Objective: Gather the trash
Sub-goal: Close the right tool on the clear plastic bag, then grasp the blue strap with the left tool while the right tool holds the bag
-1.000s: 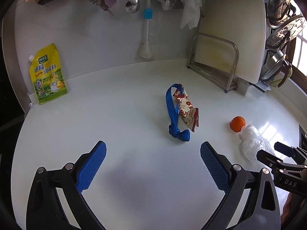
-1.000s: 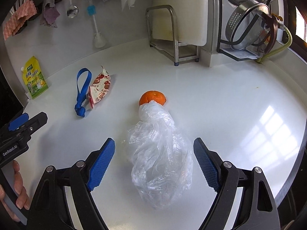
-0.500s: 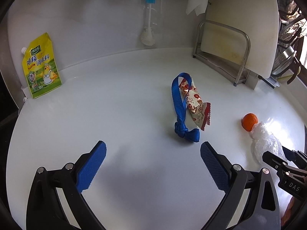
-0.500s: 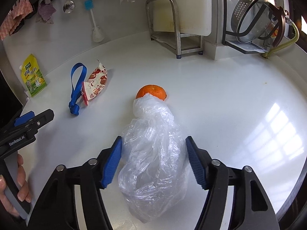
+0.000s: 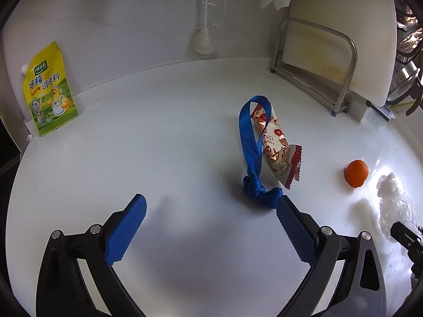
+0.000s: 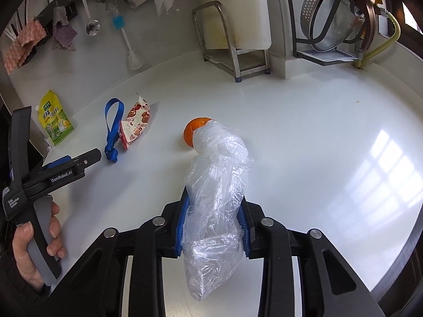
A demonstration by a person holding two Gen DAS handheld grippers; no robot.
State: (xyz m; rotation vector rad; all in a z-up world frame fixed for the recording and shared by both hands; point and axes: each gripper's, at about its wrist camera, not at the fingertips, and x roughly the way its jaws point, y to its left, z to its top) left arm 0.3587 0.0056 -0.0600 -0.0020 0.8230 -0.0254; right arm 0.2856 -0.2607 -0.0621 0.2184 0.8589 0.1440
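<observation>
My right gripper [image 6: 213, 211] is shut on a clear plastic bag [image 6: 216, 185], whose far end lies against an orange [image 6: 194, 128] on the white counter. The bag [image 5: 394, 206] and orange [image 5: 356, 173] also show at the right of the left wrist view. My left gripper [image 5: 211, 211] is open and empty, low over the counter. A knotted blue strap [image 5: 251, 145] and a red-and-white snack wrapper [image 5: 277, 148] lie side by side just beyond its right finger [image 5: 296, 227]. Both also show in the right wrist view, the strap [image 6: 112, 129] left of the wrapper [image 6: 136, 124].
A yellow seasoning pouch [image 5: 49, 89] leans on the back wall at left. A metal rack with a white cutting board [image 5: 330, 52] stands at the back right. A dish brush [image 5: 203, 26] hangs on the wall. A steel colander rack [image 6: 333, 21] is far right.
My right gripper closed on the plastic bag and lifted its near end. My left gripper moved forward toward the blue strap and wrapper, still open.
</observation>
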